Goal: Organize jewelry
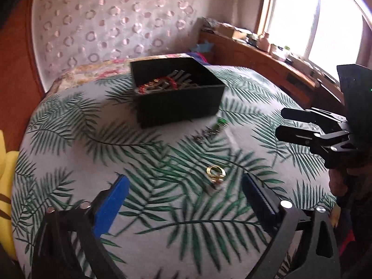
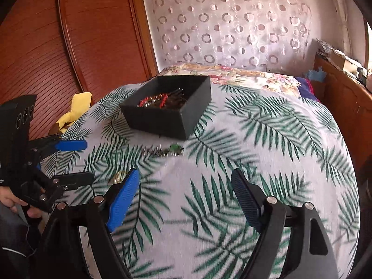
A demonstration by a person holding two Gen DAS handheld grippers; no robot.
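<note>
Ahead of the right gripper (image 2: 186, 183), its left finger (image 2: 123, 200) half hides the ring (image 2: 118, 176); the chain (image 2: 162, 151) (blurred) shows no detail.

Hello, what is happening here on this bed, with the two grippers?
A person holds a gripper in each hand over a bed with a leaf-print cover, sorting jewelry. A black box in the middle already holds some pieces, red beads among them. Two pieces lie loose on the cover: a gold ring and a dark chain with a green stone. The left gripper is open and points at the ring, not touching it. The right gripper is open too and holds nothing.
</note>
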